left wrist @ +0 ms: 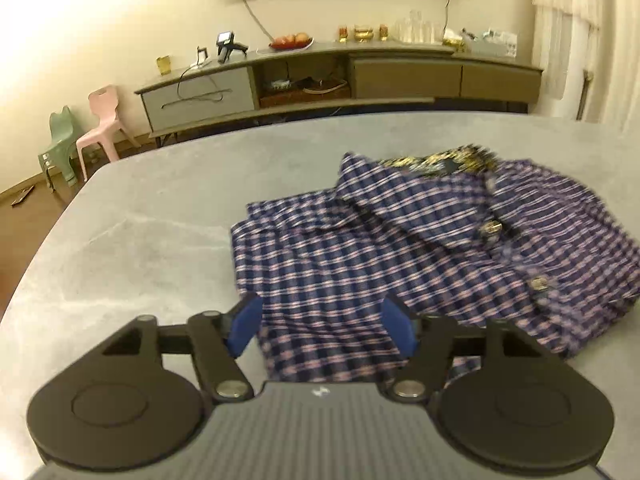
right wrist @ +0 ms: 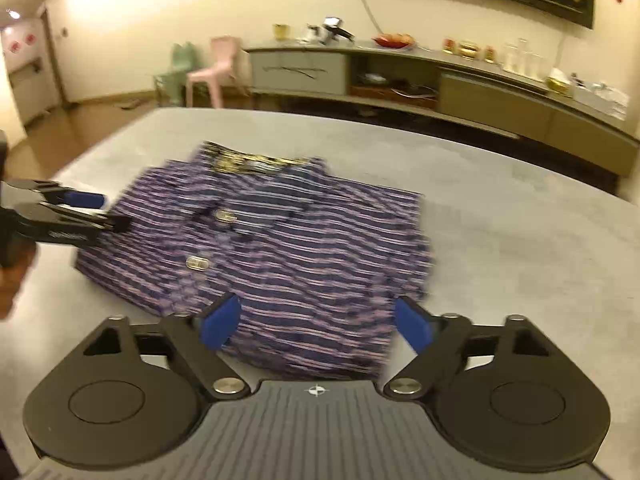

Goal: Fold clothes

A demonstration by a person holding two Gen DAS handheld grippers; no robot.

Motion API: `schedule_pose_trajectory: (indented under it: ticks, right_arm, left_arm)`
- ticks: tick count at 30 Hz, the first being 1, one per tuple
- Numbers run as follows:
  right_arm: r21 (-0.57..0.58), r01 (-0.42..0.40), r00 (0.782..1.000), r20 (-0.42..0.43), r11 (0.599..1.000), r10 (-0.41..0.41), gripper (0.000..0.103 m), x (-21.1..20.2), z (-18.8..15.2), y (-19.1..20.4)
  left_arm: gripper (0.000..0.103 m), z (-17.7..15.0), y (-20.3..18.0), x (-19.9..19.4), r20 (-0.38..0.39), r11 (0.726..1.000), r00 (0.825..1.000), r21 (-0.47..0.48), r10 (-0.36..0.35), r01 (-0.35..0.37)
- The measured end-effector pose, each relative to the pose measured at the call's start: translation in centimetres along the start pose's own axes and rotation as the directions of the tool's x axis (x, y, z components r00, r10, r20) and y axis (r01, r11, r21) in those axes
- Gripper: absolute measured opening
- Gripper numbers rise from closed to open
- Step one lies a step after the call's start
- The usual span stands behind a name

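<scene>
At lower centre of its own view we see our left gripper (left wrist: 322,328) spread wide, holding nothing. The checked shirt (left wrist: 420,264) lies folded on the grey table (left wrist: 140,240), centre-right. Our right gripper (right wrist: 318,326) gapes empty too.

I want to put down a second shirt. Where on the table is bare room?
Bare grey table lies left of the plaid shirt, up to the table's left edge. Another bare patch lies right of the shirt, and a strip behind its collar. The middle is taken by the shirt.
</scene>
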State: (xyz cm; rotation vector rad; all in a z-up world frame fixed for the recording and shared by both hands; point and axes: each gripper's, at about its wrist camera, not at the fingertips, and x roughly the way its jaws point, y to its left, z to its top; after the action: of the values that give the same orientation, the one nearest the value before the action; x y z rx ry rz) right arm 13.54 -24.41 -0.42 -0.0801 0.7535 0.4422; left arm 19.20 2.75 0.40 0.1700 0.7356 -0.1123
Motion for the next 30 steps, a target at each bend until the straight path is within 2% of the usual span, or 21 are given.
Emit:
schedule_pose_trajectory:
  ticks: [3,5,7,11,13,18,25,30]
  right_arm:
    - [0.020,-0.034,0.999,0.007,0.999,0.034,0.090,0.2,-0.4,1.3]
    - [0.048,-0.026,1.000,0.005,0.999,0.026,0.091,0.5,-0.8,1.5]
    - [0.078,-0.002,1.000,0.003,0.997,0.001,0.091,0.6,-1.0,1.4]
    - [0.156,0.017,0.999,0.037,0.988,-0.023,0.092,-0.6,-1.3,1.3]
    - [0.181,0.014,0.998,0.063,0.983,-0.025,0.096,-1.4,-1.6,1.6]
    - [0.218,0.003,0.997,0.075,0.976,-0.020,0.097,-2.4,-2.9,2.8]
    - [0.135,0.051,0.996,0.062,0.990,-0.060,0.097,-2.0,-3.5,4.6]
    - [0.131,0.064,0.997,0.044,0.989,-0.071,0.098,-1.1,-3.5,4.4]
  left_arm:
    - [0.082,0.2,-1.0,-1.5,0.038,1.000,0.999,-0.019,0.004,-0.003]
    - [0.087,0.3,-1.3,-2.5,0.059,0.999,0.998,-0.042,0.003,0.000]
    - [0.098,0.4,-1.6,-3.3,0.068,0.998,0.998,-0.057,0.003,0.001]
    - [0.103,0.3,-2.1,-4.6,0.080,0.998,0.997,-0.065,0.017,-0.012]
    - [0.103,0.1,-2.5,-4.9,0.079,0.998,0.996,-0.054,0.029,-0.025]
    - [0.103,-0.8,-3.2,-5.4,0.077,0.999,0.996,-0.033,0.042,-0.040]
    - [0.103,-1.9,-3.9,-5.7,0.063,0.999,0.998,-0.013,0.030,-0.029]
    - [0.103,-2.0,-4.2,-5.6,0.060,1.000,0.998,-0.004,0.024,-0.023]
